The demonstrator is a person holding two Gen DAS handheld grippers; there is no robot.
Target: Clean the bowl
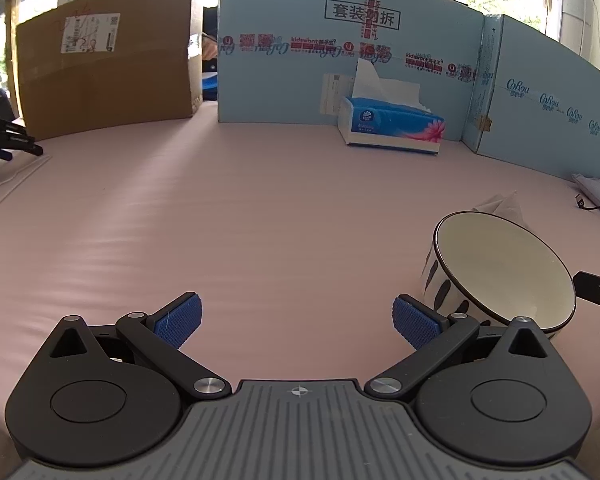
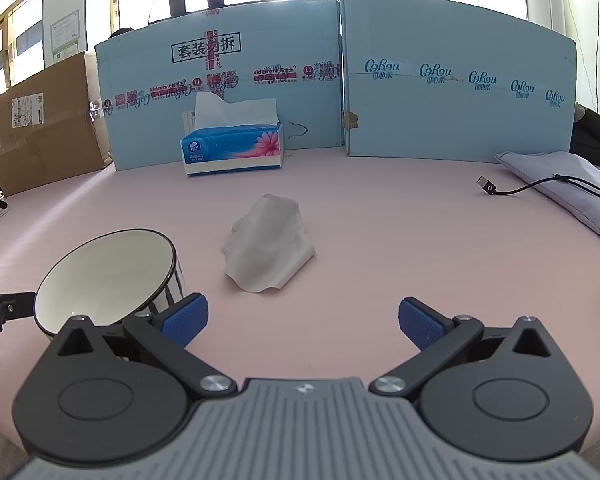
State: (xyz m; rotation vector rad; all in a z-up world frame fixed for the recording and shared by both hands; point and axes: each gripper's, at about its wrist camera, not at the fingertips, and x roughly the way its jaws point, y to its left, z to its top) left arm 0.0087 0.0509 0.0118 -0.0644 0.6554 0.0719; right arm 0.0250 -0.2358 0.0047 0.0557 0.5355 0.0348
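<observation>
A white bowl with a dark rim and dark blue marks outside sits on the pink table, just right of my left gripper, which is open and empty. The bowl's inside looks plain. In the right wrist view the bowl sits at the lower left, beside the left finger of my right gripper, which is open and empty. A crumpled white tissue lies on the table ahead of the right gripper; its top shows behind the bowl in the left wrist view.
A blue tissue box stands at the back against light-blue cardboard panels. A brown carton stands at the back left. A black USB cable and a grey pouch lie at the right.
</observation>
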